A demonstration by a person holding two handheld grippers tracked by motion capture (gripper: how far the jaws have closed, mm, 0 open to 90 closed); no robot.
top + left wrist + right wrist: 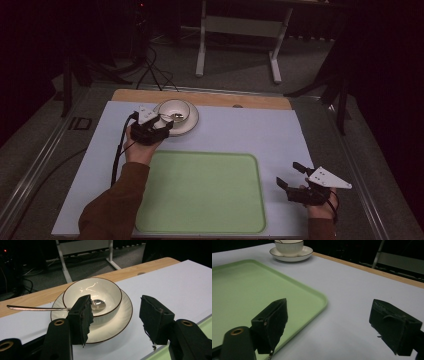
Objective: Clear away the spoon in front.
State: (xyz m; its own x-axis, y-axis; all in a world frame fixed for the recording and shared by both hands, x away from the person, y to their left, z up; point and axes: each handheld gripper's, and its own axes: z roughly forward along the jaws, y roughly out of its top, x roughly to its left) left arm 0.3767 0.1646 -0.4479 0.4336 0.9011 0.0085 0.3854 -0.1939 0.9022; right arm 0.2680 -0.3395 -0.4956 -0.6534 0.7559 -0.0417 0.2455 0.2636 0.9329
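High view has the whole setup: a pale sheet [240, 135] laid over a wooden table [250, 100], with a green tray [200, 192] sitting on it close to the person's side. The tray's got nothing in it, just bare green surface.

Up at the far edge of the sheet there's a white bowl [173, 111] with a dark rim, standing on a matching white saucer [192, 121]. Inside the bowl is a metal spoon [176, 117]. From the left gripper view you can see it nicely: the spoon's head lies down in the bowl and the handle sticks out over the rim, off past the saucer's edge. Can't make out any food or liquid in there, looks like just the spoon.

The left gripper [165, 123] is right at the saucer, jaws spread fairly wide, not gripping anything. One jaw sits in front of the bowl's near side where the spoon handle crosses the rim, the other is off beside the saucer over the sheet.

The right gripper [292, 175] is well away from all that, over the sheet just beside the tray's right edge. Its jaws are wide apart too, nothing between them.
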